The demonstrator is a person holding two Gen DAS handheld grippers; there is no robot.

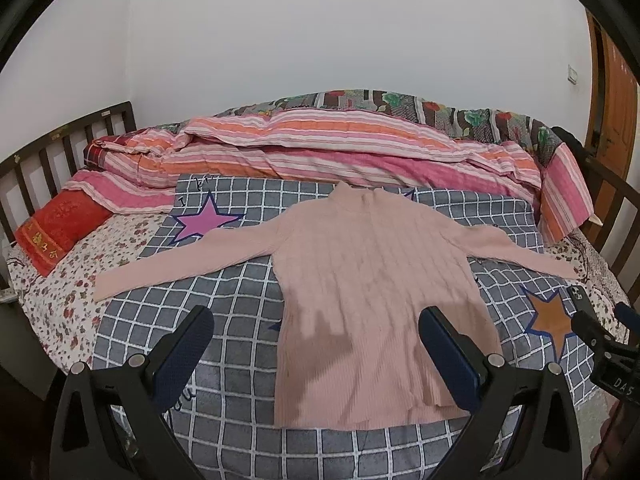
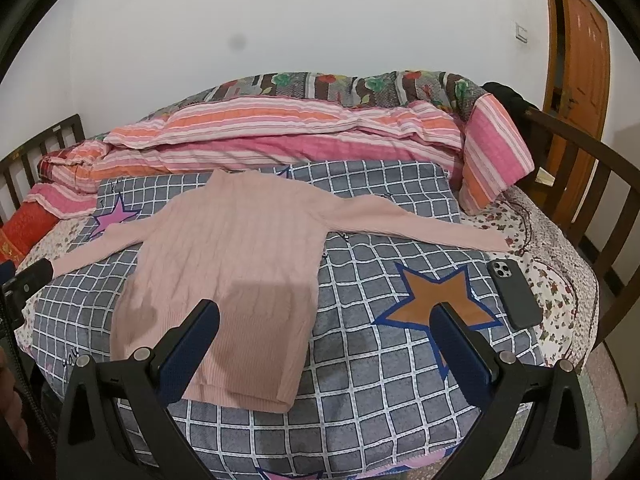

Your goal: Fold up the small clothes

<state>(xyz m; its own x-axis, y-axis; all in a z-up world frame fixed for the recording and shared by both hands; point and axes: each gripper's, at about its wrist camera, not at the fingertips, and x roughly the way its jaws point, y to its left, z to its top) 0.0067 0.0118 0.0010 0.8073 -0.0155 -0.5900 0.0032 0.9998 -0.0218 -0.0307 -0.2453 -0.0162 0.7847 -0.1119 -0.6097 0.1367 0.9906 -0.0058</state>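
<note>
white walls back a bed (image 1: pixel 60 296) whose checked blanket (image 1: pixel 240 320) carries a pink sweater (image 1: pixel 360 280), flat, collar pointing away from both claws, hem nearest, long axis running straight ahead, sleeves out sideways. left claw (image 1: pixel 316 334) gapes wide and empty above the hem; right claw (image 2: pixel 326 328) equally wide and empty, sweater ahead to its left. risks: pinching blanket along with knit, a sleeve dragging crooked, or nudging the phone (image 2: pixel 516 294) just right of the right claw.
</note>
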